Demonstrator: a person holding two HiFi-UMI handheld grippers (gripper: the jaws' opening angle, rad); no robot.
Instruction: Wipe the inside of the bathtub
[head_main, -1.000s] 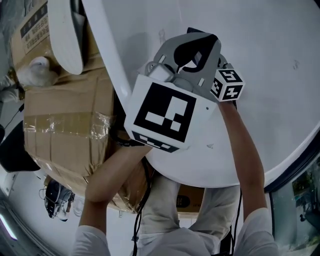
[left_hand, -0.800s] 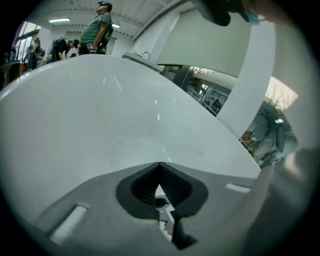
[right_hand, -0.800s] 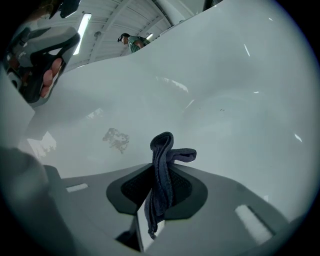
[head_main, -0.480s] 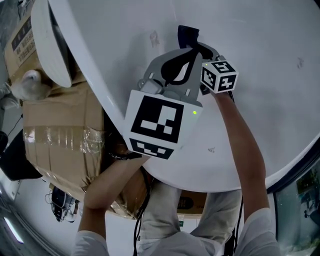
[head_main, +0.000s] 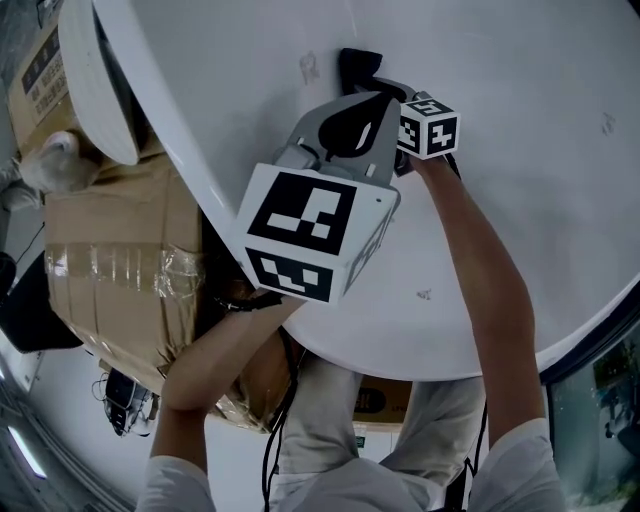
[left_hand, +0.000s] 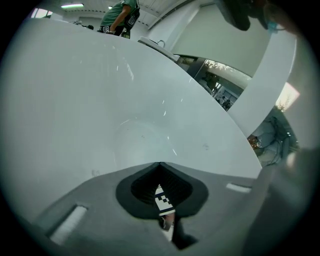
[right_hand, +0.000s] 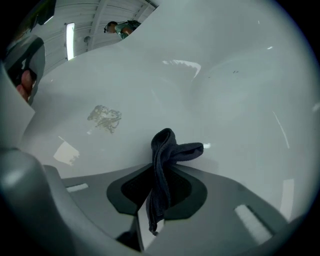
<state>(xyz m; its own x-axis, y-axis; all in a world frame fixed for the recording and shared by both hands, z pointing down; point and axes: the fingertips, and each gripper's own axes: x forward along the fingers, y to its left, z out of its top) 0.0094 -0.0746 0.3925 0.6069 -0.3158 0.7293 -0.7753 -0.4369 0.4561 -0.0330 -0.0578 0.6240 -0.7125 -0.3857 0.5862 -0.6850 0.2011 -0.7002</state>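
Fingers (right_hand: 225, 195) of the right gripper (right_hand: 164, 172) are pinched on a dark cloth (right_hand: 161, 150) at the bathtub (head_main: 540, 180) inner wall, those of the left gripper (left_hand: 160, 165) are pressed together on nothing, and with a grey smudge (right_hand: 105, 119) unwiped, most wiping is judged undone.

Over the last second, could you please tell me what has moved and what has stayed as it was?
The right claw, shut on the dark cloth, has slid up and to the left in the head view, farther from the person across the bathtub wall. The left claw stays shut and empty in roughly the same place, and the grip on the cloth is unchanged.
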